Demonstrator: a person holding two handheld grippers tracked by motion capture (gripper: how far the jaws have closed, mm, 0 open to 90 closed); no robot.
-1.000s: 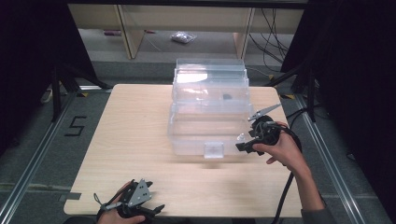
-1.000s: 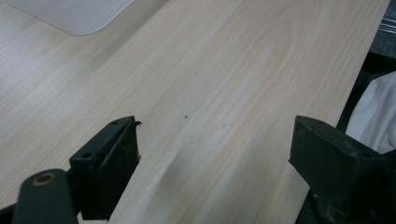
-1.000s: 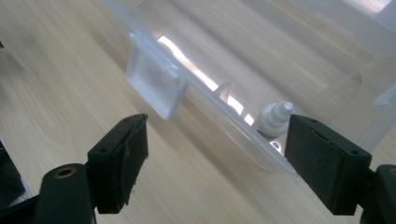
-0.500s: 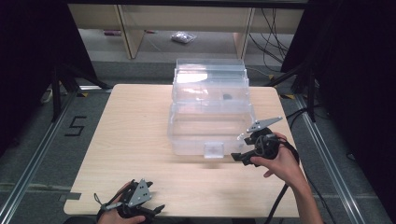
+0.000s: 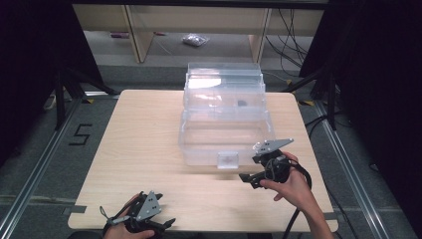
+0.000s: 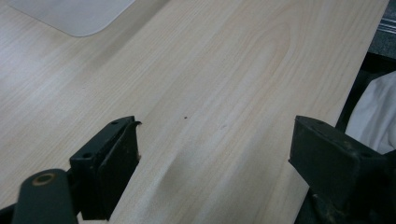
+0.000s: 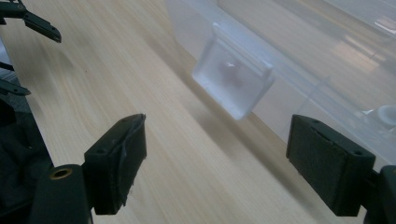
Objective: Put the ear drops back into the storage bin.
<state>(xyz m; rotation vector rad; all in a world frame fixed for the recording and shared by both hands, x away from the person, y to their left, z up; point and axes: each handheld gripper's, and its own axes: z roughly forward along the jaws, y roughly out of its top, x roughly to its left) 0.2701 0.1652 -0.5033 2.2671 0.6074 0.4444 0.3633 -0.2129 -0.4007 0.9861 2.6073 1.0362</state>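
I have the right gripper (image 5: 247, 178) at about four o'clock on the wooden table (image 5: 139, 144), its jaws spread wide and holding nothing; it sits just short of the front latch (image 5: 227, 160) of the clear plastic storage box (image 5: 224, 119), which stands at the table's centre toward twelve o'clock. In the right gripper view the latch (image 7: 233, 81) hangs ahead and slightly toward eleven o'clock of the gap between the jaws, close but not touched; I judge I am lined up this way to take the tab and flip it, since the lid looks closed. The left gripper (image 5: 169, 221) rests at seven o'clock by the near edge, jaws likewise apart and empty, parked well away from the box so it stays out of the way.
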